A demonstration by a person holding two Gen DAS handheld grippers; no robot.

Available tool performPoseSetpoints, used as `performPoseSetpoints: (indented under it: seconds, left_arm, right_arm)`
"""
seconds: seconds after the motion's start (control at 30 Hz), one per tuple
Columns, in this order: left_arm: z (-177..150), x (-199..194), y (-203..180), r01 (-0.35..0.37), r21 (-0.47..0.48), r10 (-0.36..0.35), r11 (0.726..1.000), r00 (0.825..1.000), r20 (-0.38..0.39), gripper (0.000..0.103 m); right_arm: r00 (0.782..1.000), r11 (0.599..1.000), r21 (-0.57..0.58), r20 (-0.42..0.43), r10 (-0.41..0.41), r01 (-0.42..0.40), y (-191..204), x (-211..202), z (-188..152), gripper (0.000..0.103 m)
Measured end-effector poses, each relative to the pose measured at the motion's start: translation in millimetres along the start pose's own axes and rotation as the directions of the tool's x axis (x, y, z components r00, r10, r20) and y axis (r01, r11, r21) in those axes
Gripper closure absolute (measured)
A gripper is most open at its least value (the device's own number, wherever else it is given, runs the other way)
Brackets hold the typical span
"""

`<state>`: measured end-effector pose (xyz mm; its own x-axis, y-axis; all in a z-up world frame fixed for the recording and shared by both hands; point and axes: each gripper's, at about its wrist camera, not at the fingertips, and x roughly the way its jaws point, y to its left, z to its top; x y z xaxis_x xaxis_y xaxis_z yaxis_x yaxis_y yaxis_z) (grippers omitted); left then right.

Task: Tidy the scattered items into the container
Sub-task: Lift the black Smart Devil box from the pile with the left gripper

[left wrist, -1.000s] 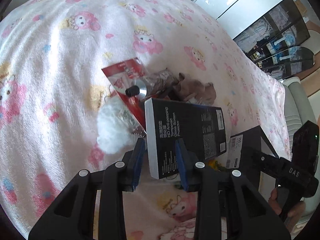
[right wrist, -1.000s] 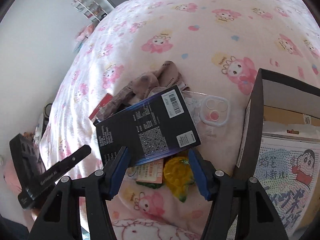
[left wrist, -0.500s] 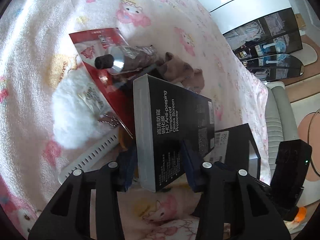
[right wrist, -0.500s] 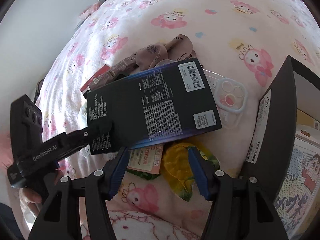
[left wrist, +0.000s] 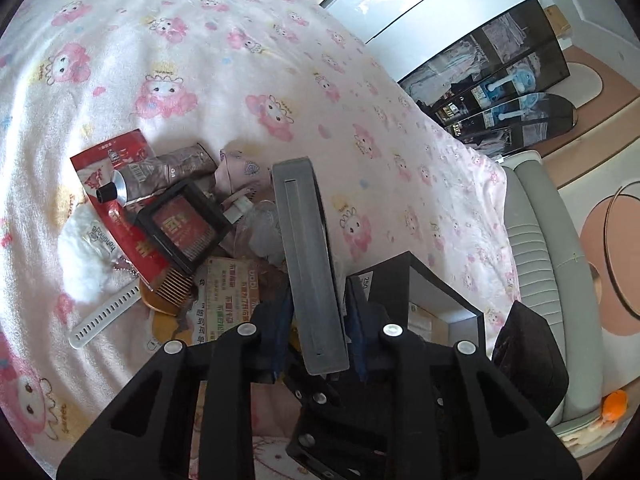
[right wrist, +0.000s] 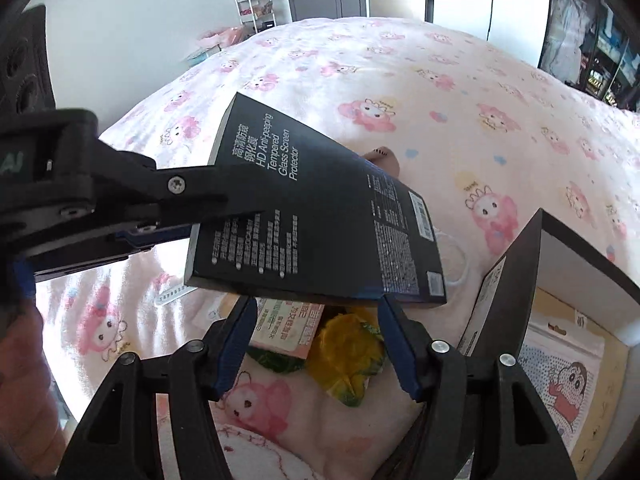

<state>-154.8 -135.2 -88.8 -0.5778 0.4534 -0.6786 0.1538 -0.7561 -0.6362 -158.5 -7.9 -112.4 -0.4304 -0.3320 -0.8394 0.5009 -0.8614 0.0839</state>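
My left gripper (left wrist: 318, 320) is shut on a black screen-protector box (left wrist: 308, 256), held edge-on above the bed. In the right wrist view the same box (right wrist: 320, 224) hangs lifted in the left gripper (right wrist: 208, 216), above the clutter. My right gripper (right wrist: 316, 328) is open and empty, below the box. The black container (left wrist: 424, 292) stands to the right, open; in the right wrist view the container (right wrist: 504, 292) shows a cartoon sheet inside.
On the pink blanket lie a red packet (left wrist: 120, 184), a tube (left wrist: 156, 176), a small framed card (left wrist: 180, 228), a comb (left wrist: 172, 292), a white strap (left wrist: 104, 316), a fluffy white pad (left wrist: 84, 256), a yellow packet (right wrist: 348, 356) and a printed sachet (right wrist: 288, 328).
The left gripper has lifted the black box up off the pile and turned it edge-on, uncovering the items beneath. The right gripper stayed open and low.
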Motion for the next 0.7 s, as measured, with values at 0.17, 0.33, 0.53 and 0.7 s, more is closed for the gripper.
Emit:
performPoseSetpoints:
  seconds: [0.17,0.33,0.53,0.7]
  left_arm:
    - [2.4,8.8,3.3,0.053,-0.044,-0.054,0.998,0.998,-0.019,0.079]
    - [-2.8,-3.1,-7.4,0.135,-0.014,-0.136,0.991,0.991,-0.005,0.073]
    - [-4.7,-20.4,-31.6,0.213,0.056,-0.215,0.975,0.976,0.037,0.067]
    - [-1.6,-33.2,-21.8,0.214,0.021,-0.215,0.977,0.973,0.086,0.067]
  right_arm:
    - [0.998,0.999,0.051,0.060,-0.018,0.015,-4.5,8.5,13.3,0.041]
    - [0.991,1.000,0.020,0.136,0.015,-0.018,-5.0,-6.6,11.9,0.056]
    - [0.969,0.992,0.057,0.226,0.100,-0.115,-16.3,-32.5,11.3,0.074]
    - [0.959,0.971,0.138,0.237,0.158,-0.194,-36.3,-41.1,8.5,0.083]
